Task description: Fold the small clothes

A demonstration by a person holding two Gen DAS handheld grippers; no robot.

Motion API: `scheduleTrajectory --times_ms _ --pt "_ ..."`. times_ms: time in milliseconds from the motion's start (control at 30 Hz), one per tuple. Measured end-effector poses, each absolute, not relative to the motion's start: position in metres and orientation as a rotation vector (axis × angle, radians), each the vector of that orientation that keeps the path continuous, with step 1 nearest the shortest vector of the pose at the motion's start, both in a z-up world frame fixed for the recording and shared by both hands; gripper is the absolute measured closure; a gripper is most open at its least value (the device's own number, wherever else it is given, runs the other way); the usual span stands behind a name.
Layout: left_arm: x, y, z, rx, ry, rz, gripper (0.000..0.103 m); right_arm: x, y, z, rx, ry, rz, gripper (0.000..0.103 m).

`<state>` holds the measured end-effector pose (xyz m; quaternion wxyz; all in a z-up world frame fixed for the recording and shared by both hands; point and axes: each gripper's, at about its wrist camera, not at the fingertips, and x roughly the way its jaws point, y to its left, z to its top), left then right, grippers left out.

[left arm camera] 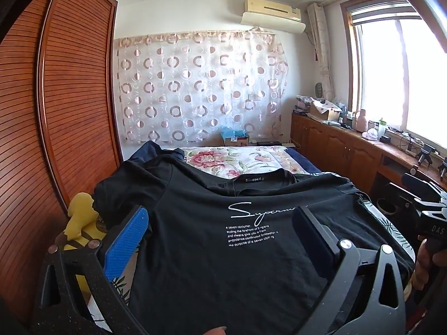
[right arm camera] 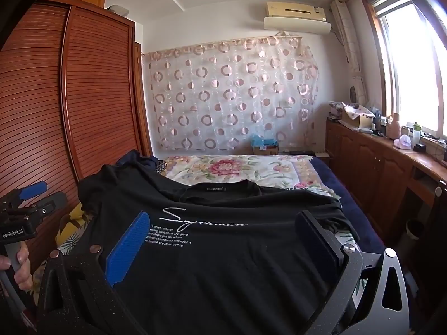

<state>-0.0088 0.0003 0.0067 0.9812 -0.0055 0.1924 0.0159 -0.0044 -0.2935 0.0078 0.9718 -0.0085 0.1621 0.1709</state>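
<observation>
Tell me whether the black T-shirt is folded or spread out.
Spread out. The black T-shirt lies flat on the bed, printed front up, collar and both sleeves showing.

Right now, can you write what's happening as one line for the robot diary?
stage: before first fold | black T-shirt: flat on bed, print up | left gripper: open, above shirt | right gripper: open, above shirt

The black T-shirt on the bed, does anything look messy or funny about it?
A little. The black T-shirt lies print-up on the bed, but its far-left sleeve is bunched up and humped, not flat. No tear or stain shows. Both grippers are open above it.
</observation>
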Motion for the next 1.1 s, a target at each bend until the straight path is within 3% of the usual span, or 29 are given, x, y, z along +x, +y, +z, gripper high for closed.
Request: scheduleTrajectory --times_ms 1100 --pt "-0.0093 -0.0001 0.0077 -0.002 0.384 0.035 0.000 -0.0062 -0.2929 0.0084 -0.010 0.329 0.349 0.000"
